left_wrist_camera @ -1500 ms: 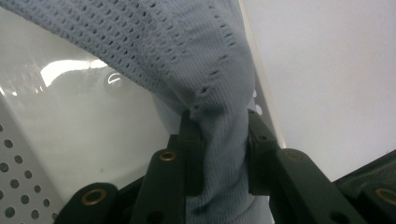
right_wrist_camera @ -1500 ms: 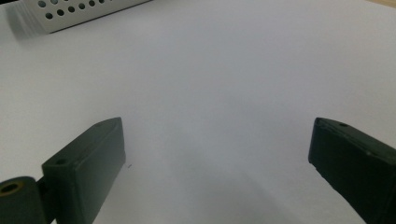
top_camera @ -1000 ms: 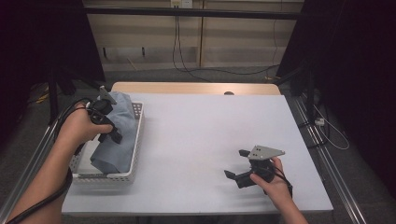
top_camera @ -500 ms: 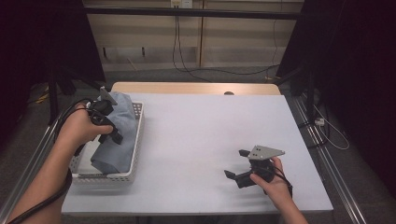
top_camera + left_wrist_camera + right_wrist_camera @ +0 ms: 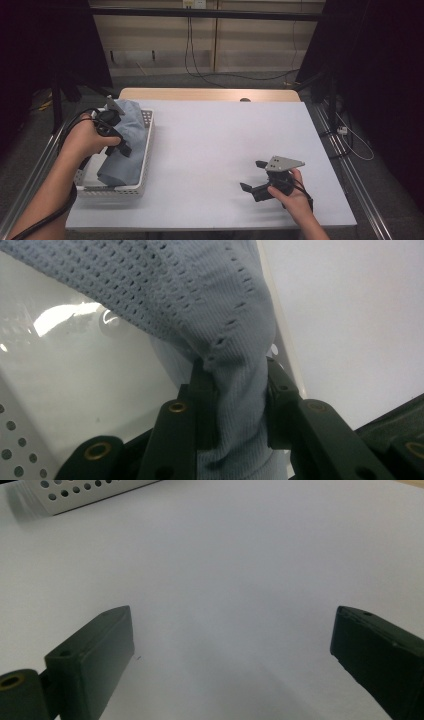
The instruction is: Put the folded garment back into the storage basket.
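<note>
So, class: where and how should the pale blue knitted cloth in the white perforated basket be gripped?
Pinch a raised fold of the pale blue knitted cloth from above; it lies bunched and limp in the white perforated basket. The left hand-held gripper already pinches one.

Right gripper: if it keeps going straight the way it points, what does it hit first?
Probably nothing soon. The right gripper, jaws open, points left across bare white table. The white perforated basket sits far ahead, seemingly off to one side; depth is unclear.

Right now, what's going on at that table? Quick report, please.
Left tongs clamped on blue knit cloth in white basket. Right tongs open, resting on table. Nothing in the way.
</note>
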The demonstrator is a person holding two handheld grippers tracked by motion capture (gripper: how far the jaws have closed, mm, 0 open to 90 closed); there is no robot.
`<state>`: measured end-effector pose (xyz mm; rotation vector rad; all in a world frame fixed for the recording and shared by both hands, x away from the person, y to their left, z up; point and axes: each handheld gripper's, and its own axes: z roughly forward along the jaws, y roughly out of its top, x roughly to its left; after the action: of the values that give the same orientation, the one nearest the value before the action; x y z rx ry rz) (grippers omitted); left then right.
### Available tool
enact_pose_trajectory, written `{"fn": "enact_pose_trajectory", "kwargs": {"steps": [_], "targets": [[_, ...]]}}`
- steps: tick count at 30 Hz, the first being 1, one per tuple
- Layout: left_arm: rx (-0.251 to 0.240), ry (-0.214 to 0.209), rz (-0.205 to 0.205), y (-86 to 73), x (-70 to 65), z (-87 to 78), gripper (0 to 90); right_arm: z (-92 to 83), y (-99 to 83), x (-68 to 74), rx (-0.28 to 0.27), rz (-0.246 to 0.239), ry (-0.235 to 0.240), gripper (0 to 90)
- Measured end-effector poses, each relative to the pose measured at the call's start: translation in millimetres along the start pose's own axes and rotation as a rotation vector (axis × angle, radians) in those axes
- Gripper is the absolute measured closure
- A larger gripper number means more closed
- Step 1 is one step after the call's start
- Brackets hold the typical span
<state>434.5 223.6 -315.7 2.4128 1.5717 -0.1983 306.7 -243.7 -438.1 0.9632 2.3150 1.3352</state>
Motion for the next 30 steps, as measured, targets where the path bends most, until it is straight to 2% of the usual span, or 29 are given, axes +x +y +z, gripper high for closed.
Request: {"fn": "enact_pose_trajectory", "kwargs": {"steps": [15, 25, 30], "targets": [[-0.021, -0.009, -0.027, -3.1, 9.0, 0.1, 65.8, 0.7, -0.4, 0.0, 0.003, 0.002, 0.004, 3.6], [-0.053, -0.004, -0.042, -5.6, 17.8, -2.7, 52.3, 1.0, -0.7, 0.1, 0.005, 0.001, 0.004, 3.5], [-0.082, -0.001, -0.065, -6.8, 23.6, -5.6, 44.5, 1.0, -0.6, 0.1, 0.004, 0.001, 0.004, 3.5]]}}
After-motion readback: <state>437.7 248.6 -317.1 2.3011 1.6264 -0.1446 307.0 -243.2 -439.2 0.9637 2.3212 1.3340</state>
